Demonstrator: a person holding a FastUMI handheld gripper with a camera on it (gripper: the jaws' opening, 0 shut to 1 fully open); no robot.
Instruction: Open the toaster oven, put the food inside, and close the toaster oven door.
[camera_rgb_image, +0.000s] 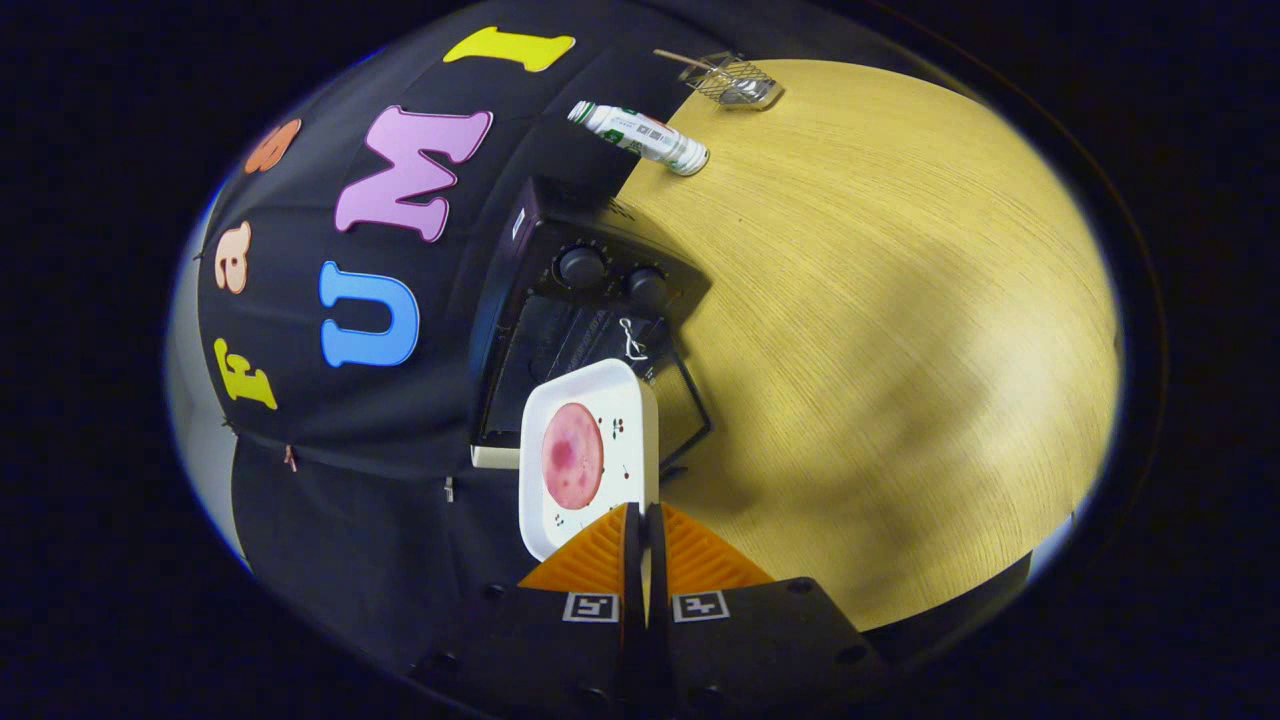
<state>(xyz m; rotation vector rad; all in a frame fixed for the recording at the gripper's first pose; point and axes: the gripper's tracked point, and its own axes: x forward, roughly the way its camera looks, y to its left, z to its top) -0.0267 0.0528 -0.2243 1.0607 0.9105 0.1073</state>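
Observation:
My gripper (645, 520) is shut on the rim of a white square plate (625, 400). The plate carries a round pink slice of food (572, 455) and reaches forward from the fingers. Just beyond the plate stands the black toaster oven (540, 250), with two round knobs (582, 266) on its front panel. Its door (690, 400) looks swung open over the table, and the plate's far edge overlaps the dark opening. The plate hides part of the oven's inside.
The oven stands on a light wooden table (880, 330), close against the black cloth wall. Farther along that wall are a white bottle (640, 135) and a small wire basket with a wooden stick (735, 80).

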